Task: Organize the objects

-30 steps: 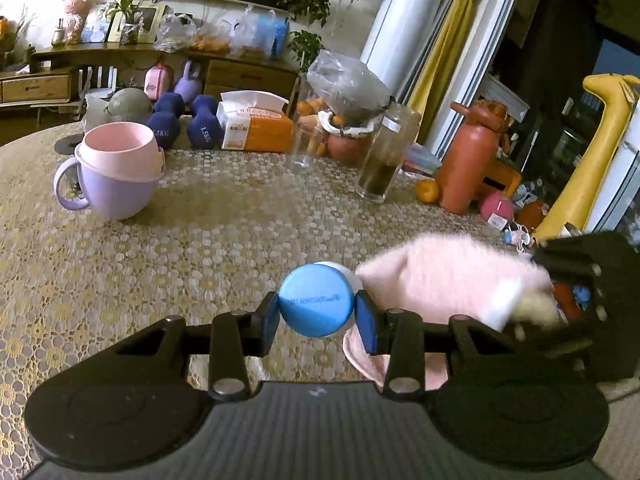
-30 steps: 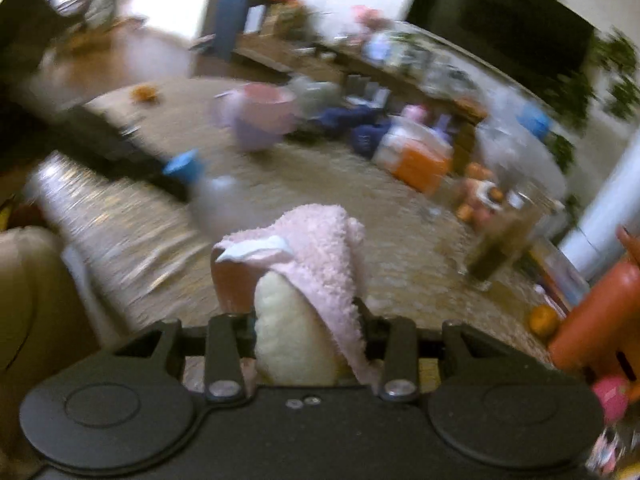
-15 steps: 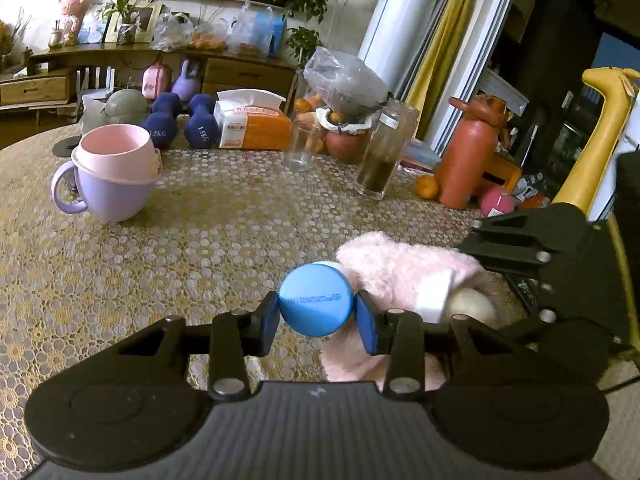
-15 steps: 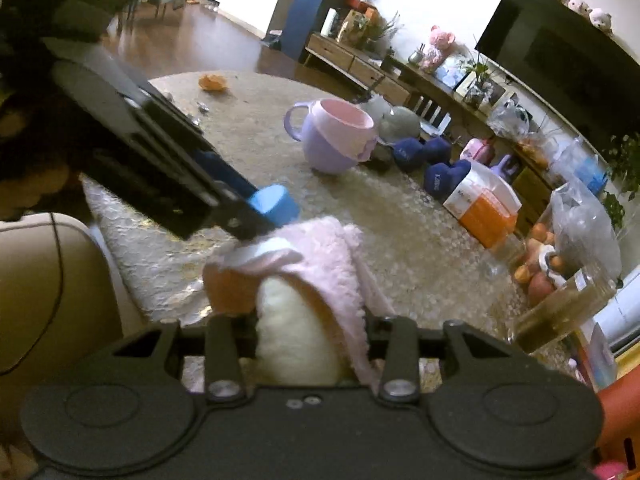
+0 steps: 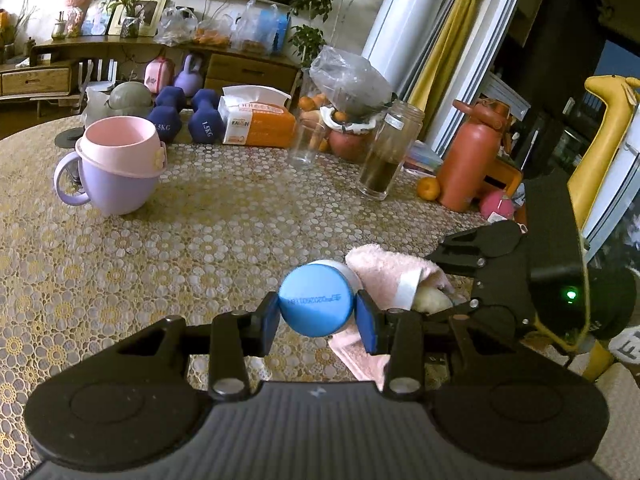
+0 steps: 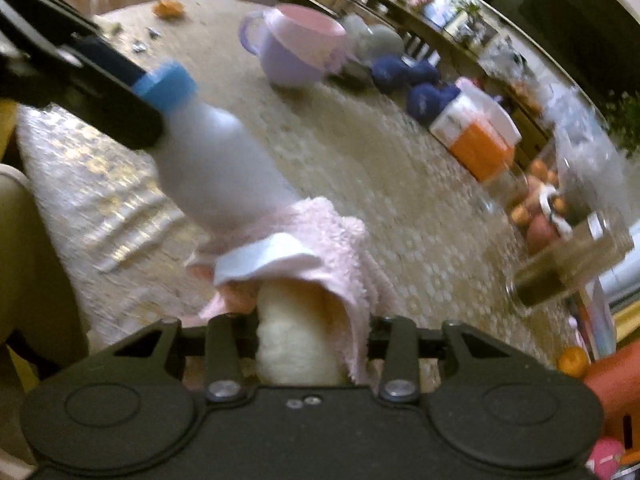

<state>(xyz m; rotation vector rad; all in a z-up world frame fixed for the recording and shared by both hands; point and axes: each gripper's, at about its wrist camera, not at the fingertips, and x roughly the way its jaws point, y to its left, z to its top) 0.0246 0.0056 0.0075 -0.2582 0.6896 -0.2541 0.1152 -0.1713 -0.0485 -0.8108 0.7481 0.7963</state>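
Note:
My left gripper is shut on the blue cap of a white bottle, which leans with its base against a pink towel. My right gripper is shut on the pink fluffy towel with a white tag, bunched over a cream-coloured piece. In the left wrist view the towel lies just right of the cap, with the right gripper holding it low over the lace tablecloth.
A purple mug with a pink insert stands far left. Blue dumbbells, an orange tissue pack, a glass, a jar with dark contents and bagged fruit line the far edge. An orange bottle stands right.
My right gripper has brought the pink towel in toward the bottle, from the right side to just beside its base. My left gripper has kept hold of the cap, nearly still.

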